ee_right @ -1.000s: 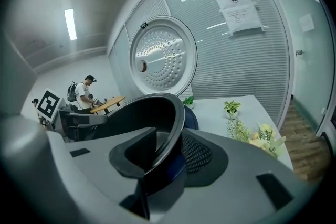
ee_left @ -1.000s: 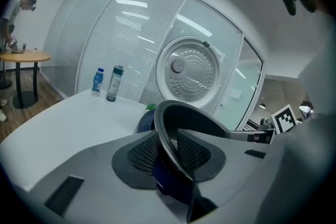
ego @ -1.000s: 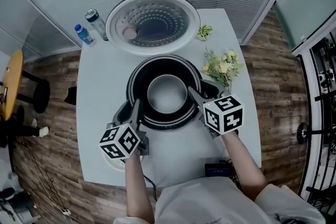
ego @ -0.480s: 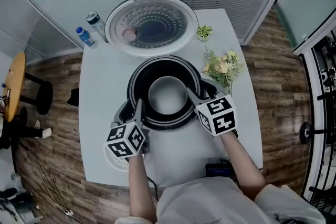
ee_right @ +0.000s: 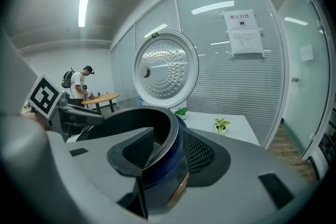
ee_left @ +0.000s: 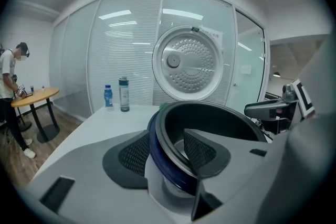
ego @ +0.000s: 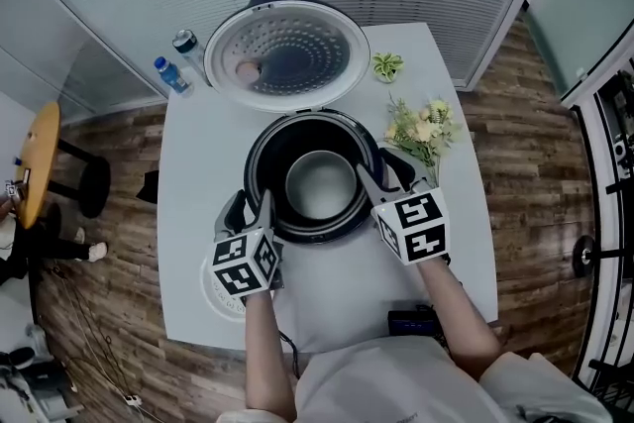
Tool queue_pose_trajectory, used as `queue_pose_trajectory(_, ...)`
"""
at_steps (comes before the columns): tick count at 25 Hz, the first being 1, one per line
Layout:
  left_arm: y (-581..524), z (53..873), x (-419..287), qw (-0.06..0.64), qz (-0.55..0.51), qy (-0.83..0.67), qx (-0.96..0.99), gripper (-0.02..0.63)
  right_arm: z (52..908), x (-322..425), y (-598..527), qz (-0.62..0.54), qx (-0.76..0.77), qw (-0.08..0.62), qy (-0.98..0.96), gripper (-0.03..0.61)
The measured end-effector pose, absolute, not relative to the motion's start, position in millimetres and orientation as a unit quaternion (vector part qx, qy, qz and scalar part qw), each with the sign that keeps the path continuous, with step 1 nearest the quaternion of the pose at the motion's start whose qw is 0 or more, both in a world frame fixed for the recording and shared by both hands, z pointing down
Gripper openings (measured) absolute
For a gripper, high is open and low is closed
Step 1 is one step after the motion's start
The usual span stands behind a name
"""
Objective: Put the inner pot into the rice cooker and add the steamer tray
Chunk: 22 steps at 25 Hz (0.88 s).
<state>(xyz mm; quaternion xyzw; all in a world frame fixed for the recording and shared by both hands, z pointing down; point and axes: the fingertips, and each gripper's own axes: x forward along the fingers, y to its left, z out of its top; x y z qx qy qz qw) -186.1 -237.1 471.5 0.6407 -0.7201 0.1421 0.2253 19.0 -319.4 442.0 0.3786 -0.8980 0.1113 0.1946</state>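
Observation:
The rice cooker (ego: pixel 369 213) stands mid-table with its round lid (ego: pixel 287 52) swung up at the back. The dark inner pot (ego: pixel 322 185) sits inside it. My left gripper (ego: pixel 252 206) straddles the pot's rim (ee_left: pixel 163 134) on the near left; its jaws have just been opening, and the pads stand off the rim, one inside, one outside. My right gripper (ego: pixel 381 178) straddles the rim (ee_right: pixel 170 128) on the near right the same way, open, its jaws just widened too. A white round disc (ego: pixel 220 292) lies on the table, mostly hidden under the left gripper.
Two bottles (ego: pixel 178 59) stand at the table's back left. A small plant (ego: pixel 386 66) and a bunch of flowers (ego: pixel 421 129) lie right of the cooker. A black device (ego: pixel 411 320) sits at the near edge. A person (ee_left: pixel 10 81) stands at a far round table.
Both grippers' jaws have spread apart on the pot's rim, the left one most. The left gripper's cube has rolled a little. Neither hand has shifted from the rim.

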Motion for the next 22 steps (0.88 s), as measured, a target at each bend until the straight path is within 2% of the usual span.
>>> queue_pose_trajectory(9, -183, 464, -211, 0.221, 0.122, -0.745, 0.617, 0.197, 427, -7, -259, 0.135, 0.330, 0.156, -0.921, 0.178)
queue_pose_trajectory(16, -111, 482, -257, 0.235, 0.102, -0.767, 0.588, 0.196, 424, -75, -183, 0.097, 0.253, 0.176, -0.946, 0.178)
queue_pose_trajectory(22, -48, 505, -312, 0.268, 0.096, -0.774, 0.566, 0.196, 449, -131, -127, 0.117, 0.220, 0.208, -0.946, 0.178)
